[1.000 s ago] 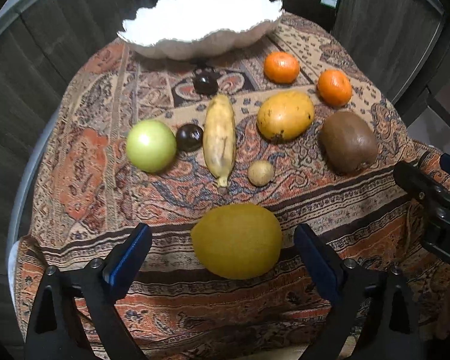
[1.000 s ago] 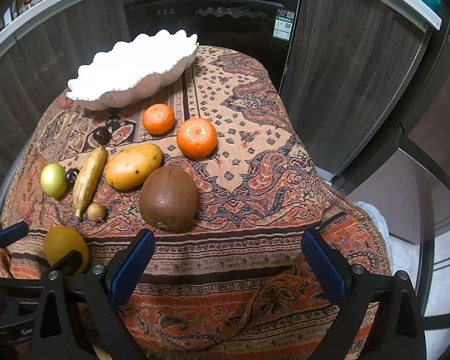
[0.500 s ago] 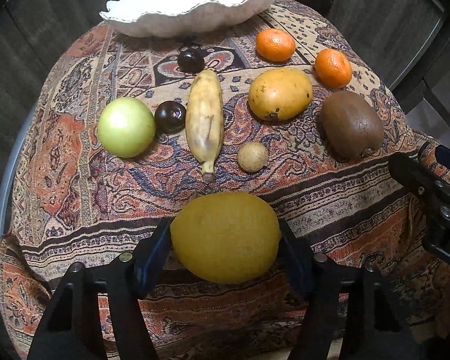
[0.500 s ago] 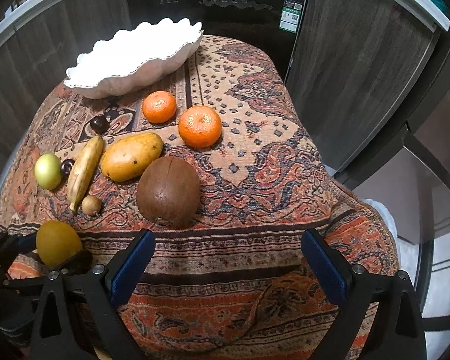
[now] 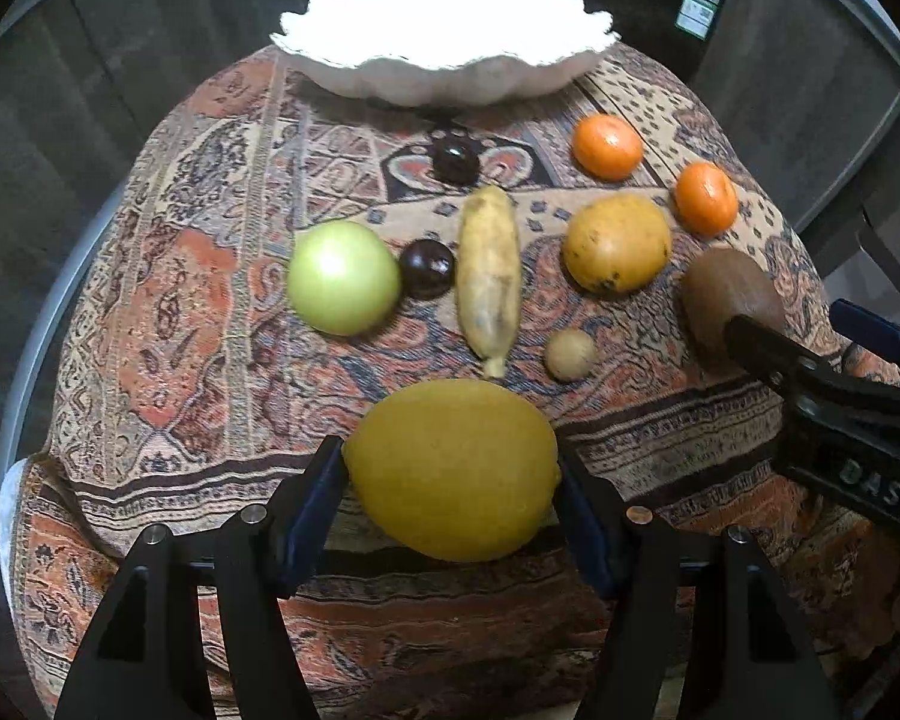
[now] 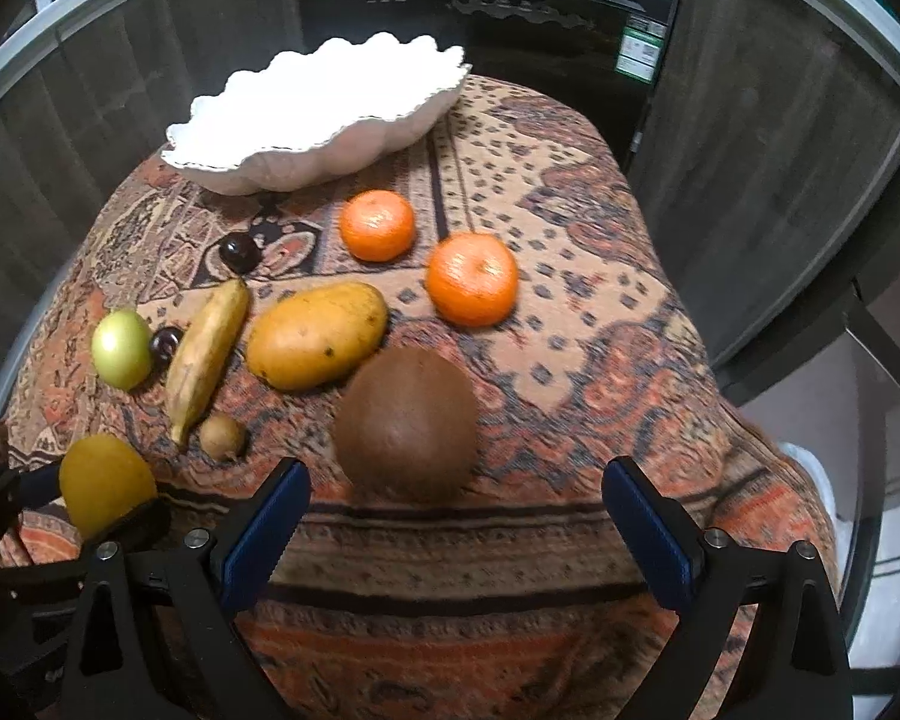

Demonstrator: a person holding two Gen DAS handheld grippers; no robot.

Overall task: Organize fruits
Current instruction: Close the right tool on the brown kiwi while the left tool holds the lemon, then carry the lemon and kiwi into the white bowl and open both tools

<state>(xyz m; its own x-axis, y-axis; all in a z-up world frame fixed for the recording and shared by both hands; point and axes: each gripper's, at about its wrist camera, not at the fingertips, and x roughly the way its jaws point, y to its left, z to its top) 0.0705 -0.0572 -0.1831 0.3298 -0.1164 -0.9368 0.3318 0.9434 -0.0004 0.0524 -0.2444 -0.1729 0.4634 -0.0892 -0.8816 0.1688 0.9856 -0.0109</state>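
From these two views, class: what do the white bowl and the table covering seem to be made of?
White bowl: probably ceramic or plaster-like, with a matte, pale, thick scalloped rim. Table covering: woven fabric with a printed or woven paisley pattern, draping in folds over the edge.

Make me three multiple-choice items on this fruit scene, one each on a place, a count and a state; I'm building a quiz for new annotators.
1. Where does the white scalloped bowl stand?
A. At the far edge of the patterned cloth, beyond the fruit
B. Between the two grippers
C. On the floor

2. How many orange tangerines lie on the cloth?
A. One
B. Two
C. Four

3. What is the left gripper doing?
A. Hanging open over the banana
B. Shut on nothing
C. Shut on the large yellow fruit

Answers:
1 A, the bowl sits past every fruit in both views.
2 B, one tangerine lies nearer the bowl and the other beside it, nearer the camera.
3 C, both blue pads press the yellow fruit's sides, while the right gripper stands open just short of the brown fruit.
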